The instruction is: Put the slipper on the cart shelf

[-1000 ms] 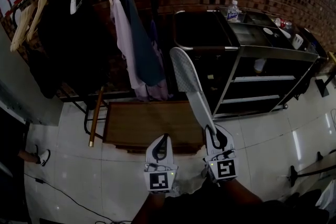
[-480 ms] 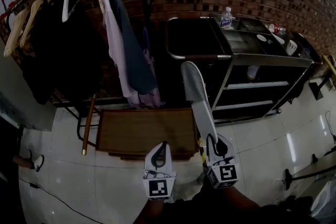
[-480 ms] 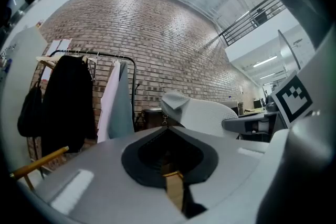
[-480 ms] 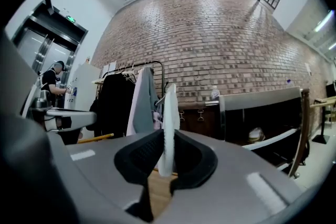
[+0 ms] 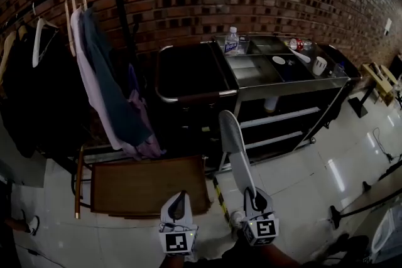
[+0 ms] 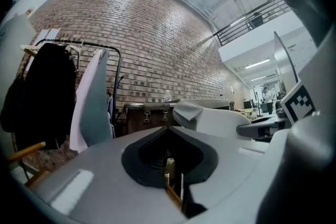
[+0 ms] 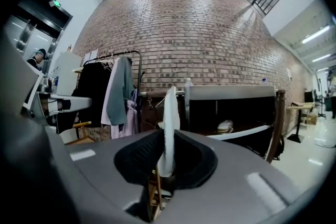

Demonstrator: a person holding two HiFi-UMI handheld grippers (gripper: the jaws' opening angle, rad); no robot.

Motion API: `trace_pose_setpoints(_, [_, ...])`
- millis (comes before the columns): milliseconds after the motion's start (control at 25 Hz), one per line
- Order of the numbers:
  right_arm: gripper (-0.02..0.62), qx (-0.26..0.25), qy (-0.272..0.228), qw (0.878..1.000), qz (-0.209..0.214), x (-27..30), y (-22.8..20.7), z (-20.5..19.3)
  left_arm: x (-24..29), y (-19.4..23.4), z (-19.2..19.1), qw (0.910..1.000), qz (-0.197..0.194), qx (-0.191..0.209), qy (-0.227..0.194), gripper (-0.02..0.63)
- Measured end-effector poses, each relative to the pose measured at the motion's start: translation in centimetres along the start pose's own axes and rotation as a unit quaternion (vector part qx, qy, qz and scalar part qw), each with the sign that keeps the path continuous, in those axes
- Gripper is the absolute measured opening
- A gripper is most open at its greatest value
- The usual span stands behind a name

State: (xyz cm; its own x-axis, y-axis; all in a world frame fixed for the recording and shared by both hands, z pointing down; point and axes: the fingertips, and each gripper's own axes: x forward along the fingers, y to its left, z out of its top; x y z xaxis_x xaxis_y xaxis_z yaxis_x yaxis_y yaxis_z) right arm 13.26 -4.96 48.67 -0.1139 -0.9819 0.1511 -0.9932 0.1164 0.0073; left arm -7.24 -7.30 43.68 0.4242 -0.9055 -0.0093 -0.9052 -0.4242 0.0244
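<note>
A long white slipper [image 5: 233, 146] sticks up and forward from my right gripper [image 5: 254, 196], which is shut on its heel end. In the right gripper view the slipper [image 7: 170, 113] stands on edge between the dark pads of that gripper [image 7: 165, 136]. The black cart [image 5: 290, 81], with metal shelves [image 5: 282, 117], stands just beyond the slipper's tip. My left gripper [image 5: 176, 200] hangs beside the right one. In its own view the left gripper [image 6: 168, 131] is shut with nothing in it, and the slipper [image 6: 210, 118] shows off to the right.
A clothes rack [image 5: 94, 72] with hanging garments stands left of the cart, above a low wooden platform [image 5: 147, 184]. A water bottle [image 5: 232, 41], a cup [image 5: 320, 64] and small items sit on the cart top. A pale object [image 5: 270, 103] lies on an upper shelf. Brick wall behind.
The head view has swung right, so the cart now sits in the middle and the rack at the left. Both grippers sit lower in the picture, the slipper still held and pointing at the cart.
</note>
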Motion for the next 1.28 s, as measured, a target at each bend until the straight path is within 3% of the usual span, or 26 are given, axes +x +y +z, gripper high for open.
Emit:
trace_pose_setpoints(200, [0.046, -0.005, 0.031, 0.999, -0.044, -0.5, -7.1, -2.1, 4.3, -3.9, -1.1, 0.9998, -0.019, -0.001, 0.011, 0.015])
trace_pose_setpoints(440, [0.046, -0.001, 0.054, 0.997, -0.052, 2.0, -13.5, -2.9, 10.0, -7.9, -1.0, 0.9996, -0.027, 0.004, 0.009, 0.015])
trace_pose_setpoints(640, [0.046, 0.0, 0.067, 0.997, -0.03, 6.8, -16.8, -3.1, 14.8, -9.9, -0.5, 0.9995, -0.022, 0.016, 0.014, 0.015])
trace_pose_setpoints(1280, [0.045, 0.076, 0.084, 0.993, 0.03, 23.4, -22.5, -4.0, 24.8, -9.9, 0.2, 0.9969, 0.069, 0.034, 0.019, 0.015])
